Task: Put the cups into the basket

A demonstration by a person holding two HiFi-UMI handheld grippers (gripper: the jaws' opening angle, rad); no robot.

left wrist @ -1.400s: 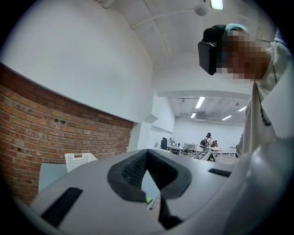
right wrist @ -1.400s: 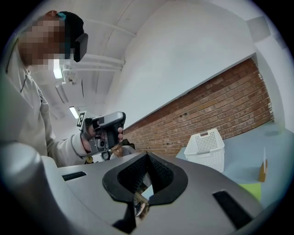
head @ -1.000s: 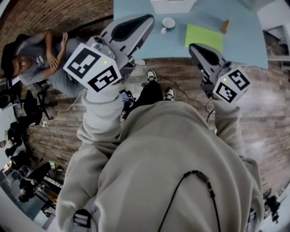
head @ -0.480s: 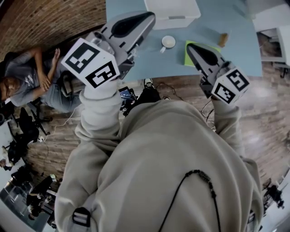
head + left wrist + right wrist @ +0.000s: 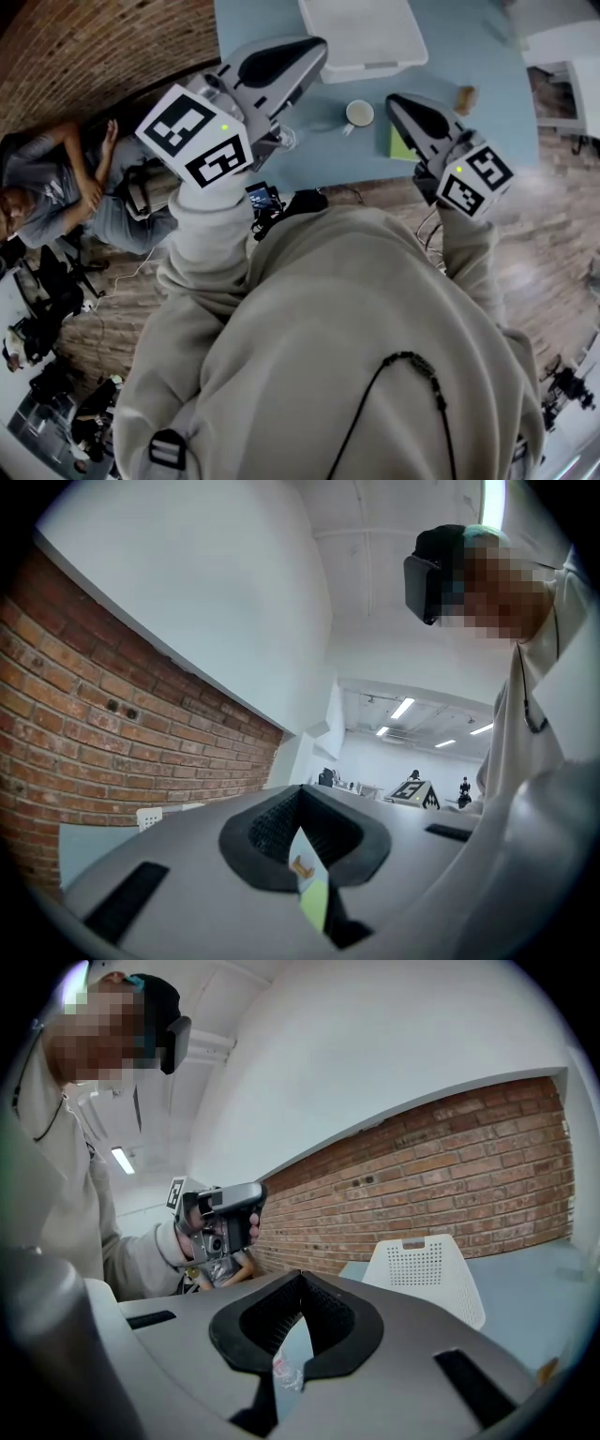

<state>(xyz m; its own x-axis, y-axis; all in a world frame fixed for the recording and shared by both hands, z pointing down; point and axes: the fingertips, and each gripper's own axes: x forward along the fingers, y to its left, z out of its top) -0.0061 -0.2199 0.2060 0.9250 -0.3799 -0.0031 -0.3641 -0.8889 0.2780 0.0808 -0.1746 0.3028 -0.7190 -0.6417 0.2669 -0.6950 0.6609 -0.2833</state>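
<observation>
The basket at the table's far edge shows no cup in it, and the cup stands mid-table just in front of it. Your left gripper and right gripper are both closed on nothing, so you have all the picking and placing left to do.

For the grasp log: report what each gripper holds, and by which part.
Nothing is held: left gripper and right gripper both have jaws together, empty; the white cup stands free.

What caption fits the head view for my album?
Left gripper and right gripper held over a blue table with a white cup and white basket.
</observation>
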